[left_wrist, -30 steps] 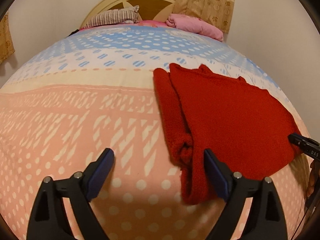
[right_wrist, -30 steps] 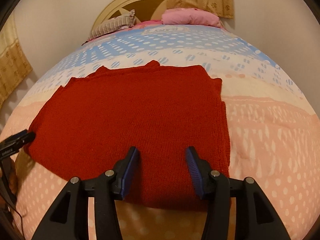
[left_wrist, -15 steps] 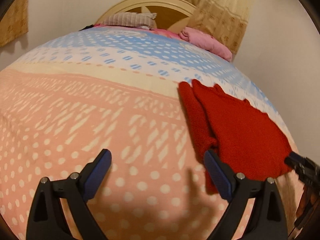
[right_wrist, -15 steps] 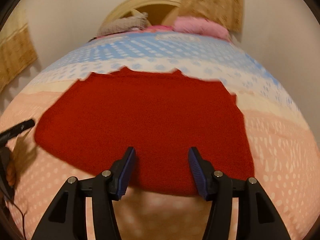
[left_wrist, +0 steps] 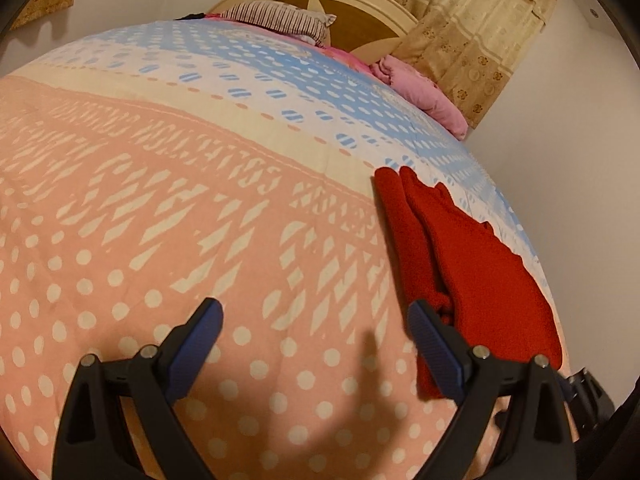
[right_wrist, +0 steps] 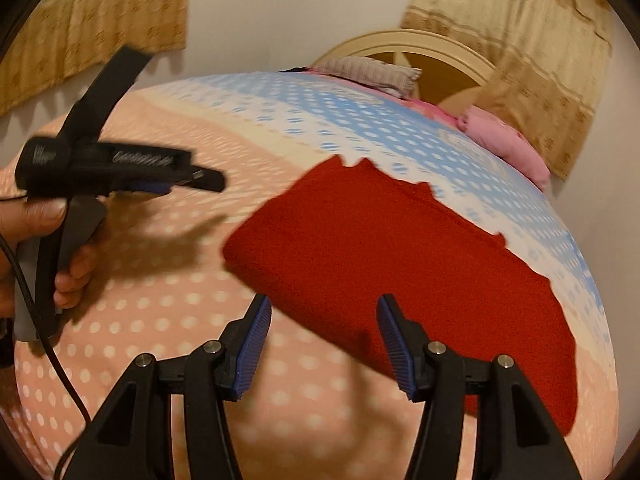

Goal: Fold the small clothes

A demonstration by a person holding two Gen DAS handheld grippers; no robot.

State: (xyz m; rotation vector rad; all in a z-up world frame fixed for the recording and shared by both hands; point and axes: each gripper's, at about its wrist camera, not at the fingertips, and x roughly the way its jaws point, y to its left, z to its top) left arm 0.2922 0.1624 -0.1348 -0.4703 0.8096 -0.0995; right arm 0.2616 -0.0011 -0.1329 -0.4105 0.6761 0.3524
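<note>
Red knit garment (right_wrist: 400,264) lying folded flat on the bed (left_wrist: 160,200), on the pink-dotted part of the cover with its far edge reaching the blue band. From the right wrist view: right gripper (right_wrist: 322,348) low over the garment's near edge, fingers (right_wrist: 394,344) parted about halfway, nothing pinched between them. Only here visible from outside: left gripper (right_wrist: 200,178), blurred, held in a hand (right_wrist: 44,240) over bare cover, well left of the garment.

From the left wrist view: left gripper (left_wrist: 316,342) with fingers spread wide, empty, over dotted cover; red garment (left_wrist: 472,272) off to the right, its doubled edge showing as a thick fold. Striped pillow (left_wrist: 280,20) and pink bundle (left_wrist: 424,96) sharper here, by the headboard (left_wrist: 360,8).
</note>
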